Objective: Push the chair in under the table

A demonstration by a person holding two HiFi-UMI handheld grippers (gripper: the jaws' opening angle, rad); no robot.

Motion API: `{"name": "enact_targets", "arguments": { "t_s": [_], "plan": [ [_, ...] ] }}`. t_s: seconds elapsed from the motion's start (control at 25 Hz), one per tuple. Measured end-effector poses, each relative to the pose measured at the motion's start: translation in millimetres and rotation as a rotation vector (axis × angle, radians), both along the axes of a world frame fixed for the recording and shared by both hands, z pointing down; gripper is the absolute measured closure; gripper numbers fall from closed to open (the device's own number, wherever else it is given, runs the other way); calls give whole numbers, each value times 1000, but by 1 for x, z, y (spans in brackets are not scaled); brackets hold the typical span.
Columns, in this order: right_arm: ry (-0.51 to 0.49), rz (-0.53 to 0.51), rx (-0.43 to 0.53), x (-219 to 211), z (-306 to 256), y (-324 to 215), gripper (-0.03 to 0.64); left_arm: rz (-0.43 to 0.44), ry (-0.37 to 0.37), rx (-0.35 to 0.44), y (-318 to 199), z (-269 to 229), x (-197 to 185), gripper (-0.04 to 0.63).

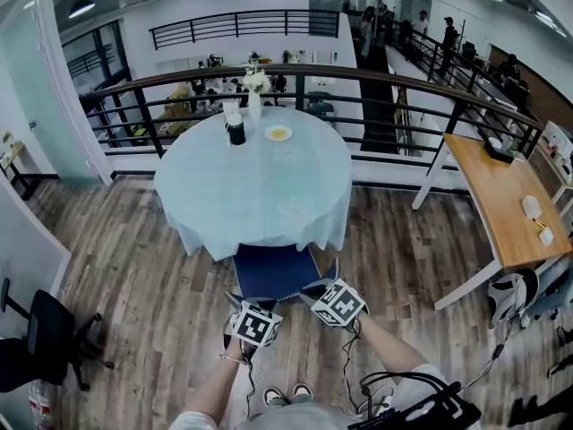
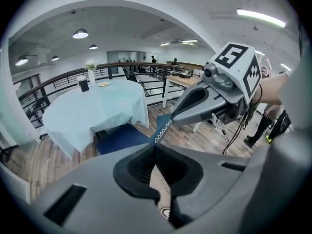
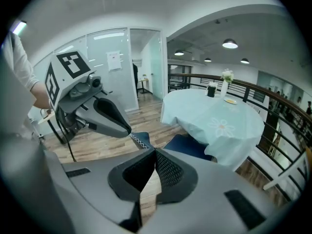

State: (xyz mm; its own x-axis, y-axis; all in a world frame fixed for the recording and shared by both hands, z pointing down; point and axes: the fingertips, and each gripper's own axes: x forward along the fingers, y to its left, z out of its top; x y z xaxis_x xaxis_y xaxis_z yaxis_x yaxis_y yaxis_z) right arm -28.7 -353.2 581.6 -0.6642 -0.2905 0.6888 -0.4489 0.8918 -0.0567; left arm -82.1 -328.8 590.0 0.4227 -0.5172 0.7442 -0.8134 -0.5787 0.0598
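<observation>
A blue chair (image 1: pixel 273 271) stands with its seat partly under the near edge of the round table (image 1: pixel 255 182), which wears a pale blue cloth. Both grippers are at the chair's back, whose top edge is a thin blue strip with white zigzag stitching (image 2: pixel 162 126). My left gripper (image 1: pixel 235 305) is shut on that strip, which runs out from between its closed jaws (image 2: pixel 156 147). My right gripper (image 1: pixel 315 287) is shut on the same strip (image 3: pixel 141 140) a little further along. Each gripper shows in the other's view: the right gripper (image 2: pixel 171 118), the left gripper (image 3: pixel 127 130).
On the table stand a vase of flowers (image 1: pixel 255 92), a black cup (image 1: pixel 236 133) and a small plate (image 1: pixel 278 133). A black railing (image 1: pixel 358 79) runs behind it. A wooden desk (image 1: pixel 501 200) is at the right, a black office chair (image 1: pixel 40 339) at the lower left.
</observation>
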Motion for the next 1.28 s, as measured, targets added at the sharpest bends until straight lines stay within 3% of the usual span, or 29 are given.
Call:
{"name": "enact_targets", "arguments": {
  "t_s": [0.2,0.32,0.44,0.64,0.8,0.96,1.28],
  "plan": [
    [-46,126,35,-3,-11,20,600,-91,43,11,26,-7,-8,591],
    [-31,255,54,0,-10,26,600,-143,36,31,37,-9,-16,591],
    [-57,395,23,4,-8,31,600,-192,38,63,41,-9,-24,592],
    [-100,575,-15,6,-7,44,600,-282,108,99,50,-20,-31,592],
    [-85,632,87,9,-22,47,600,-362,133,126,48,-22,-36,592],
    [-106,647,130,6,-33,54,600,-405,138,136,49,-23,-40,592],
    [-123,688,105,13,-29,68,600,-430,128,150,58,-25,-47,592]
  ]
}}
